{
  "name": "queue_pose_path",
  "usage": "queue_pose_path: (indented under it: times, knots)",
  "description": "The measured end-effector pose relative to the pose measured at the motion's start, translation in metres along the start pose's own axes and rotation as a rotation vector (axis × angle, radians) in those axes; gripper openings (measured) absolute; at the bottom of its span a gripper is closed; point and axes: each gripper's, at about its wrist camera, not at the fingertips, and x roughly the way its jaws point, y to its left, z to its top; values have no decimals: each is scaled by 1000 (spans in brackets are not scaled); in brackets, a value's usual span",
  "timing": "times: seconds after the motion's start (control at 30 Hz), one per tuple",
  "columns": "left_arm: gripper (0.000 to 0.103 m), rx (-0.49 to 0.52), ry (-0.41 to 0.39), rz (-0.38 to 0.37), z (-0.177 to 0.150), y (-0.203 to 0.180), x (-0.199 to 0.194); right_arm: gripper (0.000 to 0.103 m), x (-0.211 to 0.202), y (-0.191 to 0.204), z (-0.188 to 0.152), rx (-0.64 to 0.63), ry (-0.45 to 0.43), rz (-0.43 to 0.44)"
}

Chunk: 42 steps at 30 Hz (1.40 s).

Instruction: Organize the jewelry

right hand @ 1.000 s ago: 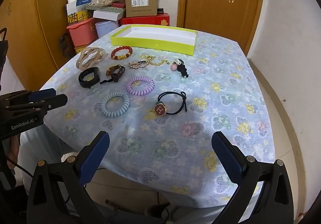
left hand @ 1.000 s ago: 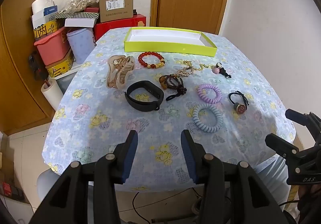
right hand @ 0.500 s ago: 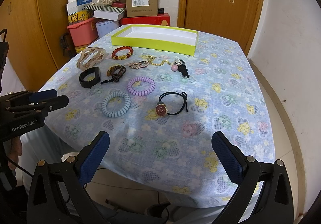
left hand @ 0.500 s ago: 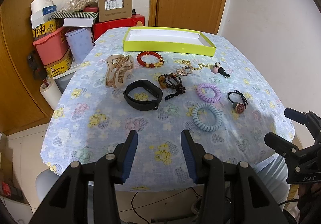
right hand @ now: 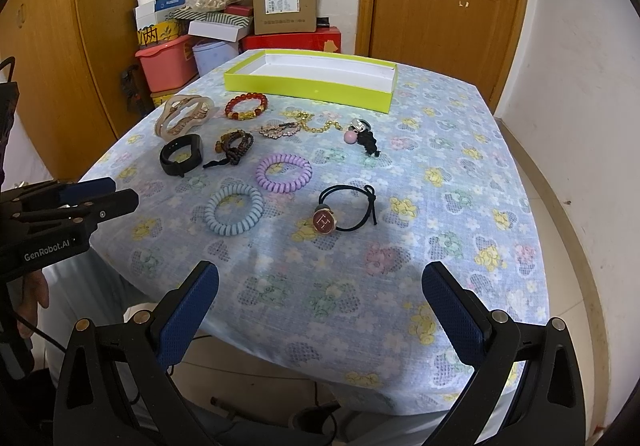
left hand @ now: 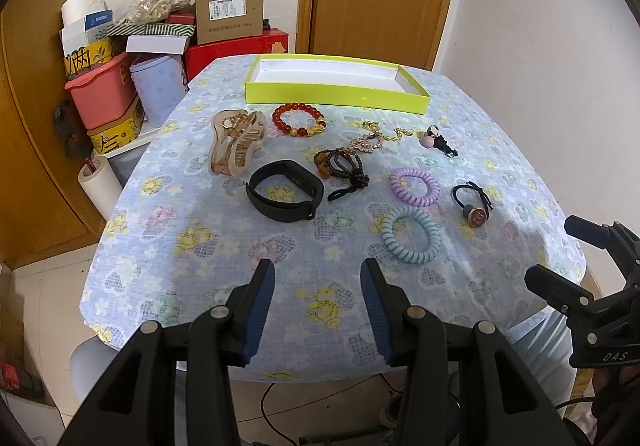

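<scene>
Jaws of the left gripper (left hand: 318,304) stand partly spread and empty; those of the right gripper (right hand: 320,320) gape wide. Left to right, hair claw (left hand: 237,142), black band (left hand: 284,196) and coil ties lie short of the empty green tray (left hand: 336,96); one light, centred pinch per piece seems wisest.

The left claw (left hand: 318,302) hangs level over the near edge of the surface (left hand: 224,246), its blue-padded fingers (left hand: 260,310) parted by a moderate gap and holding nothing. The right claw (right hand: 320,322) hovers beside it (a little farther right along the same edge), fingers (right hand: 188,314) spread much wider, also empty. Both point forward across the surface.
</scene>
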Motion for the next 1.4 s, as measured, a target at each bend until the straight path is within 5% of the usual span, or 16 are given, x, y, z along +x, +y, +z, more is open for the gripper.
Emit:
queue_pose_path:
  times: [0.87,1.4]
  knots:
    - [47,-1,-29,32,7,9,5,102,8,1,10,-9,-14,49]
    - [48,-42,-48,111,66,61,45,102,50,-18,52,-21,-11,35]
